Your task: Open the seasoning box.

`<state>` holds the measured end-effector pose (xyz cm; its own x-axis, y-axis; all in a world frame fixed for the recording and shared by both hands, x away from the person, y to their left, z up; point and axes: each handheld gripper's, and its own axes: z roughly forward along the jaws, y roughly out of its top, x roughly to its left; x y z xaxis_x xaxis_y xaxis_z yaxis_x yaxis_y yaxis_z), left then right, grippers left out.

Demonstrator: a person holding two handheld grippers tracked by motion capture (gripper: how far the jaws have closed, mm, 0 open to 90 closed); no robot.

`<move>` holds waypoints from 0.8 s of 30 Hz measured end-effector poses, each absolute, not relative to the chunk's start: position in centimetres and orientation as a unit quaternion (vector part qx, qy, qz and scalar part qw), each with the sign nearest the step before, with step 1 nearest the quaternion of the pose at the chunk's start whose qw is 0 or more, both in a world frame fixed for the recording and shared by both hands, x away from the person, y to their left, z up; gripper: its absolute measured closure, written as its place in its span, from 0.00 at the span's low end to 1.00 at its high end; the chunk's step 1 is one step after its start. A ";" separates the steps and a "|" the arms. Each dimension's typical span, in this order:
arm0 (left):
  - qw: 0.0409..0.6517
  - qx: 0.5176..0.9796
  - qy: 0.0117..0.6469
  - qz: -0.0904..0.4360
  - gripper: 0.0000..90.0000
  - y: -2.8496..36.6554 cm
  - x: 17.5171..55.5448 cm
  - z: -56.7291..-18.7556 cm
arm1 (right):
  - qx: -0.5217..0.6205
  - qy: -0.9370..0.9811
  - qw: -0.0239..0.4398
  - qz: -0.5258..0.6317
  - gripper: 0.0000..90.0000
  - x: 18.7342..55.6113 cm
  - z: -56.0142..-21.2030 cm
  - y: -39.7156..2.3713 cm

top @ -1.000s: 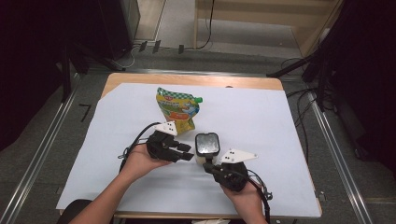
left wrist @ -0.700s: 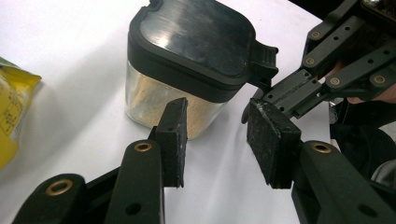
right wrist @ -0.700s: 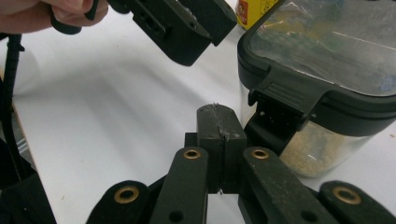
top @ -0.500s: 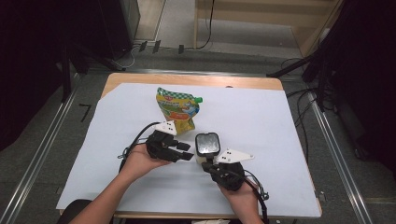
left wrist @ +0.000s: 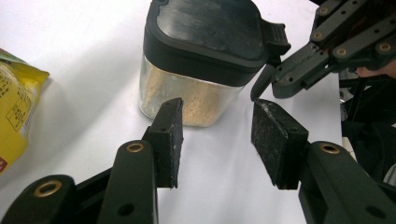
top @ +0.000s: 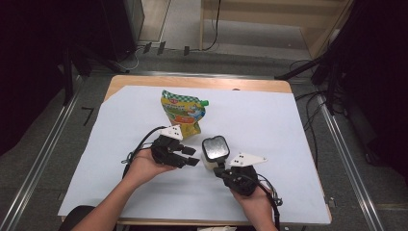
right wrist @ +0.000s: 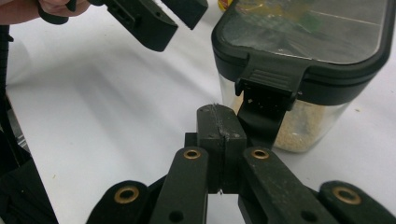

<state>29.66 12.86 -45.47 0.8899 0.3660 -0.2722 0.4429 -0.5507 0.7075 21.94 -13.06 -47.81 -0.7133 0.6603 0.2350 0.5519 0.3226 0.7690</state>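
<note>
Black jaws of the left gripper (top: 191,157) had just been opening, half apart, nothing between them, beside the clear lidded jar (top: 214,152) on the white table cover (top: 298,125). The right gripper (top: 220,168) was closed at the jar's latch tab (right wrist: 265,88), probably to lift it.

Clear jar (top: 214,153) of tan powder stands upright, black lid closed.

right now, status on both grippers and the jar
Left gripper open, fingers just widening, nothing between them. Right gripper shut, at the lid latch. Jar upright, lid on. Pouch behind, clear.
</note>
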 end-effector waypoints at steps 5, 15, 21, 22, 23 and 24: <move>0.413 0.879 0.233 -0.049 0.60 12.8 29.7 -45.5 | 0.371 0.814 0.055 0.444 1.00 22.2 -47.8 -13.7; 0.417 0.878 0.228 -0.060 0.56 12.9 29.8 -45.6 | 0.383 0.813 0.047 0.435 1.00 22.8 -47.8 -15.2; 0.416 0.880 0.223 -0.054 0.53 12.9 29.7 -45.6 | 0.394 0.811 0.050 0.429 1.00 23.3 -47.8 -16.2; 0.417 0.880 0.223 -0.052 0.52 12.9 29.7 -45.6 | 0.397 0.809 0.051 0.430 1.00 23.4 -47.8 -16.5; 0.418 0.880 0.221 -0.050 0.51 12.9 29.7 -45.6 | 0.402 0.807 0.049 0.429 1.00 23.6 -47.8 -16.7; 0.419 0.880 0.221 -0.049 0.50 12.9 29.7 -45.7 | 0.405 0.805 0.049 0.431 1.00 23.7 -47.8 -16.9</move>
